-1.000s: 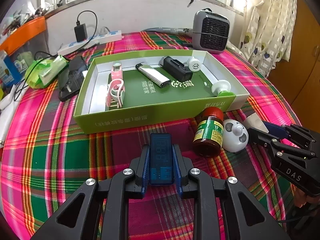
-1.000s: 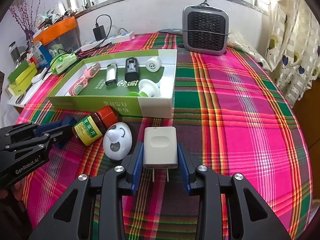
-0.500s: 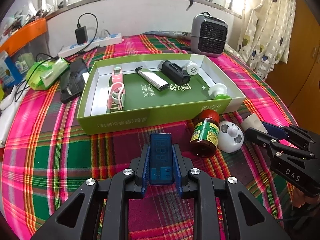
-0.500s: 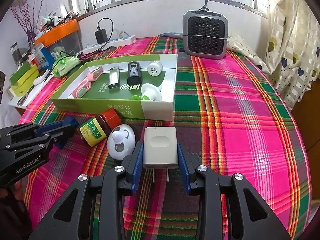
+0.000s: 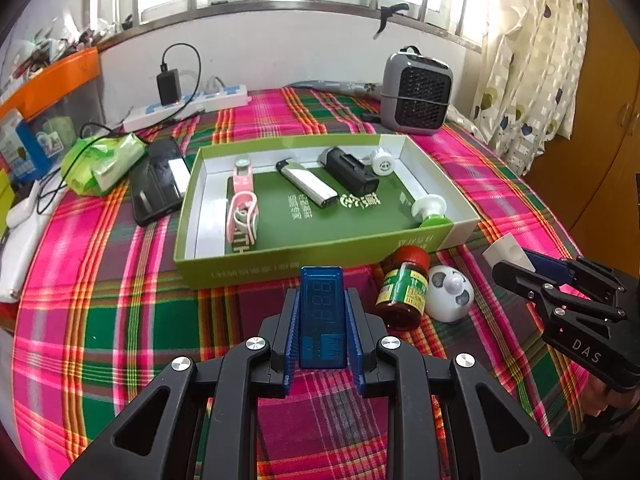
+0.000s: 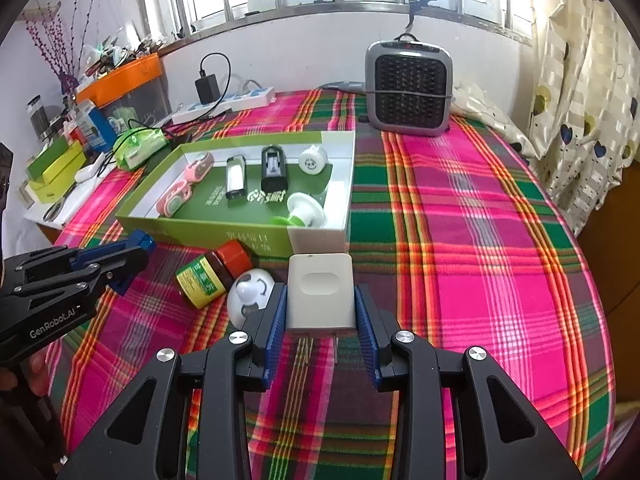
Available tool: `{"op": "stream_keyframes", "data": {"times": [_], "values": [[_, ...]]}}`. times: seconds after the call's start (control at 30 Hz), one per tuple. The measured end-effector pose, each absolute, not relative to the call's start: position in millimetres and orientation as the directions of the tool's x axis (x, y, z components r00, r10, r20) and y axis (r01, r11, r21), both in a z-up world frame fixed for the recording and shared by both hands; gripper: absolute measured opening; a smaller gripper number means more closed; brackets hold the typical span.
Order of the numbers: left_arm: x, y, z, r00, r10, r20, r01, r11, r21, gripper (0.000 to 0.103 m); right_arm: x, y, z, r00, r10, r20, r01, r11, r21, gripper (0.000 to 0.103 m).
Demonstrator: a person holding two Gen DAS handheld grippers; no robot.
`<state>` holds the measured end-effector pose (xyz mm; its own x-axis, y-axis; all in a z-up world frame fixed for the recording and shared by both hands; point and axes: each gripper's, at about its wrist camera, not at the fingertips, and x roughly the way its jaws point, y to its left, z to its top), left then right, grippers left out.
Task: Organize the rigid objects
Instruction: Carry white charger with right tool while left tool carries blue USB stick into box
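While clamped between left fingers [image 5: 296, 320], blue meter [image 5: 323, 316], white charger [image 6: 321, 298] likewise right.

Both cams sit just behind their claws, looking fwd along the fingers, angled down at the plaid cloth [image 5: 100, 320].

L cam: green box [image 5: 280, 268] straight ahead of the claw, near; heater [image 5: 416, 96] beyond, to the right.

R cam: same box [image 6: 224, 228] ahead-left, heater [image 6: 408, 92] straight on.

Shared: box, heater, window wall; edges warped, probably fisheye.
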<state>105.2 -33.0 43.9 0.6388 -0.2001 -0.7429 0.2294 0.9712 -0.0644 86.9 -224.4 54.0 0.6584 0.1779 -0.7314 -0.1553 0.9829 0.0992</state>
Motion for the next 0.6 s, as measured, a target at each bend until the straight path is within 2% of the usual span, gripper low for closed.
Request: {"op": "stream_keyframes", "data": {"times": [0.6], "values": [[127, -30, 66, 0.674, -0.205, -0.709, 0.231, 0.971, -0.061, 0.021, 119, -216, 81, 0.681, 0.209, -0.702, -0.195, 0.975, 0.102, 0.035]]}}
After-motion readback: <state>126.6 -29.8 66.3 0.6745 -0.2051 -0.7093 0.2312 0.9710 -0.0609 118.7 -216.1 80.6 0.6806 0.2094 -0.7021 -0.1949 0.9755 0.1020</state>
